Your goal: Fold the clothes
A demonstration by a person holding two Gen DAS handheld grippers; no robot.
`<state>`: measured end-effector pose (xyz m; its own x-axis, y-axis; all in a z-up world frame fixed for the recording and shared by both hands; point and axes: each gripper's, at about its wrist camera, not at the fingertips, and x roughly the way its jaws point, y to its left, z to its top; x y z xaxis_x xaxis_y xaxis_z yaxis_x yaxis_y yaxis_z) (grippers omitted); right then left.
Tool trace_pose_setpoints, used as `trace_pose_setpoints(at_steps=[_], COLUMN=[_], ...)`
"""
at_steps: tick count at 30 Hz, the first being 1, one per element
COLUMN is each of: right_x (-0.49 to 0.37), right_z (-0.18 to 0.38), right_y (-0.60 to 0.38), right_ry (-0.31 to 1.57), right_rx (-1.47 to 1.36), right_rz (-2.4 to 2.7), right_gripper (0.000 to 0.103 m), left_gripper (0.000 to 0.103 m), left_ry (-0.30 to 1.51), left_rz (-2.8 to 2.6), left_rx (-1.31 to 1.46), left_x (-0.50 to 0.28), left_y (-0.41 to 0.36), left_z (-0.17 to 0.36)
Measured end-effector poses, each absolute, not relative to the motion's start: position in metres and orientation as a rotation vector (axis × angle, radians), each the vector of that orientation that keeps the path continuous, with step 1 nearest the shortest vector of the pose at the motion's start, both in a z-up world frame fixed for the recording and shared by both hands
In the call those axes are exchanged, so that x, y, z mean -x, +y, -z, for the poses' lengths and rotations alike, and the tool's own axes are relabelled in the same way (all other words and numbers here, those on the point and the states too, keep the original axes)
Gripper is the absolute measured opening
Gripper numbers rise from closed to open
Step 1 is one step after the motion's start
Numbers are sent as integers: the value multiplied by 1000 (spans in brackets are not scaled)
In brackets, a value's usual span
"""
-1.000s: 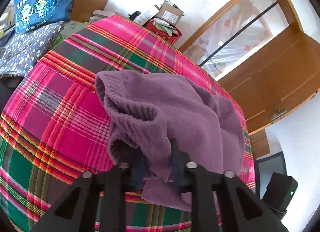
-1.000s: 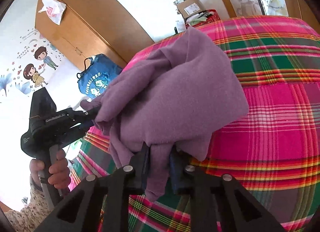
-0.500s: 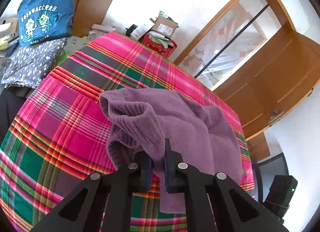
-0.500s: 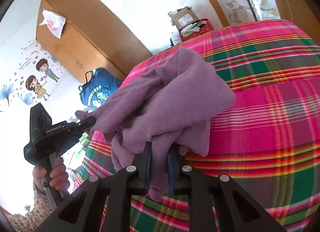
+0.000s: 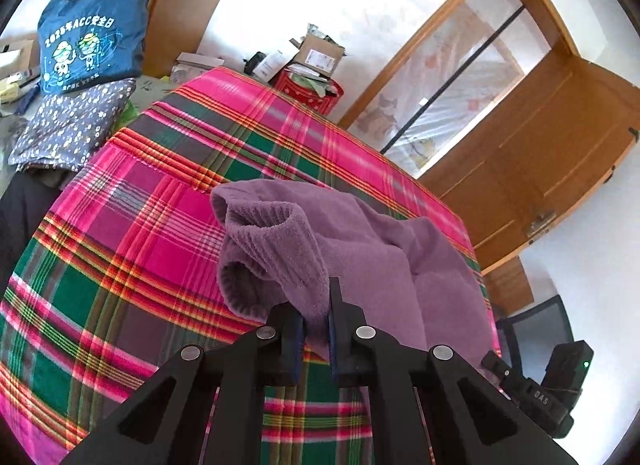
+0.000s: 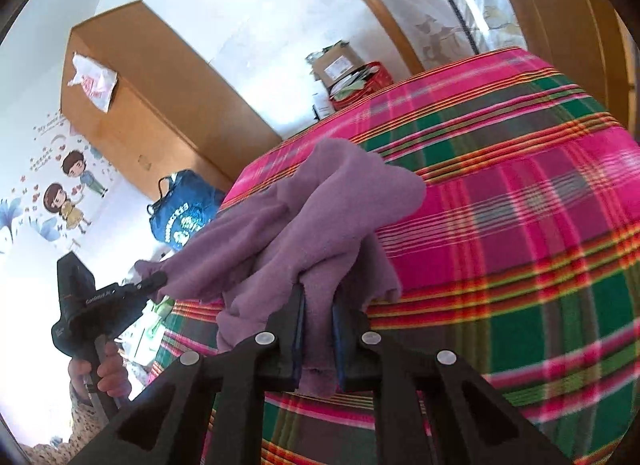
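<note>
A purple fleece garment [image 5: 360, 249] hangs bunched above the plaid bed cover [image 5: 132, 249], held up at two places. My left gripper [image 5: 316, 317] is shut on a fold just under its ribbed cuff [image 5: 260, 221]. My right gripper [image 6: 318, 317] is shut on another edge of the same purple garment [image 6: 320, 221], which stretches leftward to the left gripper [image 6: 154, 281], seen pinching the far corner with a hand [image 6: 100, 369] on its handle. The right gripper's body [image 5: 548, 389] shows at the lower right of the left wrist view.
The bed under the plaid bed cover [image 6: 520, 225] fills both views. A blue tote bag [image 5: 92, 37] and a dotted folded cloth [image 5: 76, 121] lie beyond its far left side. A red box of clutter [image 5: 312, 85] stands at the wall. A wooden wardrobe [image 6: 160, 105] and doors [image 5: 540, 157] lie behind.
Both grippers have risen and drawn apart, lifting the purple garment off the bed and pulling it out longer between them. The left jaws closed tighter on the fold.
</note>
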<state>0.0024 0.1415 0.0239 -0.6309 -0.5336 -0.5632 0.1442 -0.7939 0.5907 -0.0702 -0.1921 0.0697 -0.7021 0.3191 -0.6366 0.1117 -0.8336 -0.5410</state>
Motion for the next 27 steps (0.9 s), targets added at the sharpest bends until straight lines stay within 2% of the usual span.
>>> trace_pose_setpoints(at_steps=[12,14,19,24,25,26,27], right_x=[-22,-25,-34,-33,-32,-32,-33], right_z=[-26,-28,-32,-17,-12,-7,-3], right_y=[199,212,247,237,232,230,229], right_ry=[-830,-855,-925,-898,-890,-886,-889], right_rx=[-1041,-1029,-1000,-1078,-1103,-1125,-1145], right_rz=[2538,2572,2611,2559,2543,2536,2532], right_gripper=[9,1,1,3,7,19,27], left_gripper=[9,9,9,9,9,9,9], left_ry=[-802,-795,-748,-775,-775,-778,-782], left_rz=[-2643,-2637,-2640,-2635,-2635,-2633,-2634], left_rx=[1146,1142,1167,1186,1190,1195,1200], left_x=[48,43,37,40,40,41,42], left_y=[-181,-180,-173,-173,-172,-172,-173], left_z=[-76,-76,-70,-64,-64,-63,-63])
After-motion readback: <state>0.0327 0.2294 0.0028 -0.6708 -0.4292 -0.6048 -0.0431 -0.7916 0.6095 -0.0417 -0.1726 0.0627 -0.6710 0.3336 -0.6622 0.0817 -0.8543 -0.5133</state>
